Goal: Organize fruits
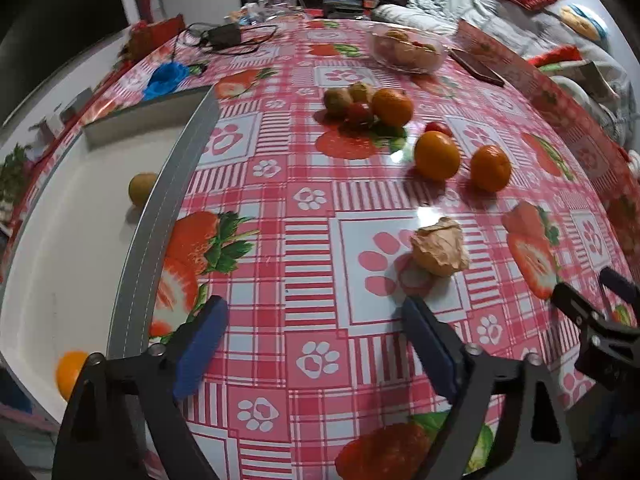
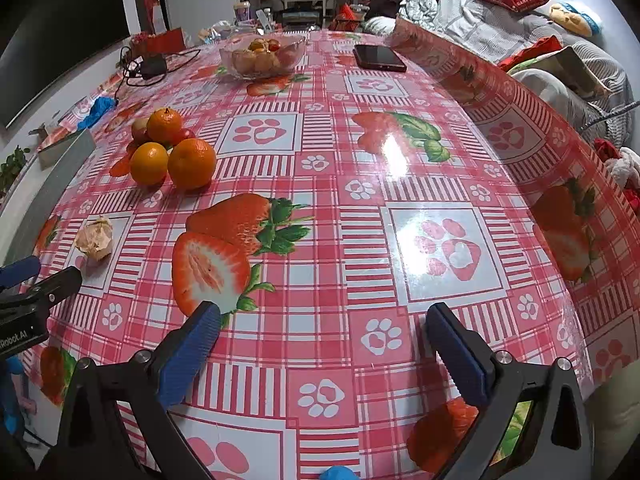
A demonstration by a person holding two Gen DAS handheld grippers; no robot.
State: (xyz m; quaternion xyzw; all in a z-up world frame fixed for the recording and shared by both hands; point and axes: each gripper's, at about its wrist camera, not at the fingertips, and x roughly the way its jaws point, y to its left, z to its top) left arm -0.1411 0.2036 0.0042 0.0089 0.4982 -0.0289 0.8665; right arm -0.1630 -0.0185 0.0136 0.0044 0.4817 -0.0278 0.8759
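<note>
Both grippers held wide and empty over the table.
Oranges [image 1: 436, 155] lie loose, well apart from the tray [image 1: 160, 216]; one could be nudged and rolled by the left gripper [image 1: 316, 340] or right gripper [image 2: 322, 344].

Four oranges show in the left wrist view: three on the tablecloth [image 1: 304, 208] (one [image 1: 392, 107] in the far cluster, two nearer, [image 1: 437, 155] and [image 1: 490, 168]) and one [image 1: 69, 372] inside the white tray [image 1: 160, 216]. Three brownish-green fruits: two [image 1: 337, 101] [image 1: 361, 91] in the cluster, one [image 1: 142, 188] in the tray. Two small red tomatoes [image 1: 359, 112] [image 1: 438, 128]. One papery husked fruit [image 1: 439, 248]. One glass bowl [image 1: 408, 50] of fruit, too blurred to count. One phone [image 2: 378, 57].
</note>
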